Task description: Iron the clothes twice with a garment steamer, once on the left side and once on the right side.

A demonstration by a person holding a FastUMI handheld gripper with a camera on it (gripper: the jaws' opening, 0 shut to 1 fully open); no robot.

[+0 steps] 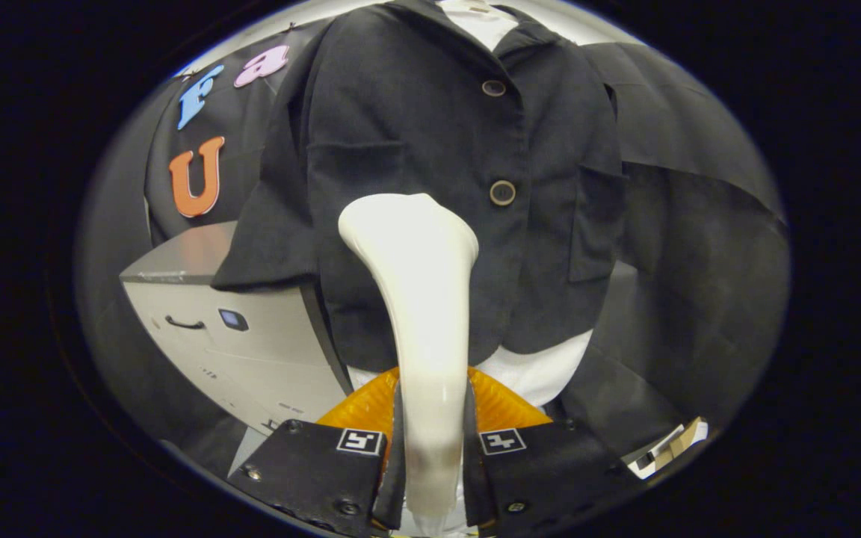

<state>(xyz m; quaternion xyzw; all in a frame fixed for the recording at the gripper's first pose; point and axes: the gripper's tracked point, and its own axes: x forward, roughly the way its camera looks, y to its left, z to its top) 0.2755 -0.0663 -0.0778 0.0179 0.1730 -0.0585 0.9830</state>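
Hanging ahead of the fingers, a dark jacket [430, 149] spreads broad over a white garment [542, 370] that peeks out below its hem; two buttons [502, 192] run down its front; beside its short sleeve stands a grey cabinet [229, 329] with a dark handle; the cream garment steamer [419, 299] rises with its wide head against the jacket's front; the gripper [430, 456] has its fingers clamped on the steamer's handle; an orange piece [359, 407] shows behind them.
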